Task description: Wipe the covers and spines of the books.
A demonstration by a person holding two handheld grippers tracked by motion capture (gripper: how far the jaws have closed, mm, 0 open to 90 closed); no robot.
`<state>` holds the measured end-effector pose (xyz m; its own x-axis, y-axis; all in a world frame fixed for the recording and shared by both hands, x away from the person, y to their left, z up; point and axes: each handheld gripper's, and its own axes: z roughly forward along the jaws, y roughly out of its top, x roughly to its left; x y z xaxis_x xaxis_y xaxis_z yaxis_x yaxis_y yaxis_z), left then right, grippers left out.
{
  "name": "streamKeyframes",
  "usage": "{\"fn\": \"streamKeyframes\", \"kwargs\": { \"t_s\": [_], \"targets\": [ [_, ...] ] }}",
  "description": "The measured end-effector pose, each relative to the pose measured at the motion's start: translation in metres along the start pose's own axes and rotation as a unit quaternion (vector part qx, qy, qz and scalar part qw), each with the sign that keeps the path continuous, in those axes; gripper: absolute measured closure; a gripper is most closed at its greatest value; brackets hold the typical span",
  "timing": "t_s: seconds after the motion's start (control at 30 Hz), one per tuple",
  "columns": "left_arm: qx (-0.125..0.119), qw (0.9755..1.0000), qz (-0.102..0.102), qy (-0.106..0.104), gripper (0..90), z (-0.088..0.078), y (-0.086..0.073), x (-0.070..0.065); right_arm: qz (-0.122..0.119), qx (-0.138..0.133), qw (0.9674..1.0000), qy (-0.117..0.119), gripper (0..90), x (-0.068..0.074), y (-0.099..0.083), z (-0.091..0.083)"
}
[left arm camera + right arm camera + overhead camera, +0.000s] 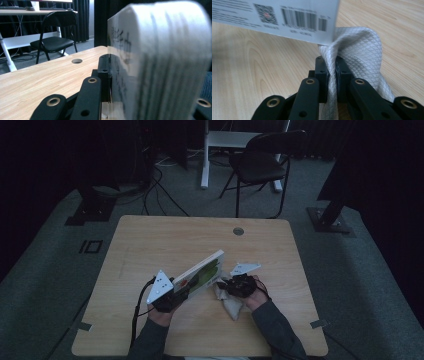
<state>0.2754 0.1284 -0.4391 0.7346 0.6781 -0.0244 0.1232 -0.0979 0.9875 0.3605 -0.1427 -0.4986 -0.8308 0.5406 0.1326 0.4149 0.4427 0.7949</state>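
A thick white book (202, 271) with a green-and-white cover is held tilted above the wooden table (150, 240). My left gripper (179, 291) is shut on its lower end; in the left gripper view the page edges (160, 57) sit blurred between the jaws. My right gripper (227, 285) is shut on a fold of white quilted cloth (359, 52), pinched between its jaws (332, 67). The cloth touches the corner of the book's back cover (287, 17), where a barcode shows. The rest of the cloth (232, 306) lies bunched on the table under my right hand.
A round cable hole (238, 231) is near the table's far edge. A black folding chair (262, 162) and a white desk leg (205, 155) stand beyond the table. Cables (160, 190) trail over the grey carpet at the far left.
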Motion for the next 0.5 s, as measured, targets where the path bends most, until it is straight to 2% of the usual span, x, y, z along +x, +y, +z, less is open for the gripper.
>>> {"fn": "streamKeyframes", "kwargs": {
  "t_s": [0.5],
  "targets": [
    [-0.003, 1.0, -0.001, 0.001, 77.8, -0.0005, 0.0001, 0.0002, -0.019, -0.013, 0.9997, 0.007, 83.2, 0.0102, 0.0053, -0.0016]
  ]
}}
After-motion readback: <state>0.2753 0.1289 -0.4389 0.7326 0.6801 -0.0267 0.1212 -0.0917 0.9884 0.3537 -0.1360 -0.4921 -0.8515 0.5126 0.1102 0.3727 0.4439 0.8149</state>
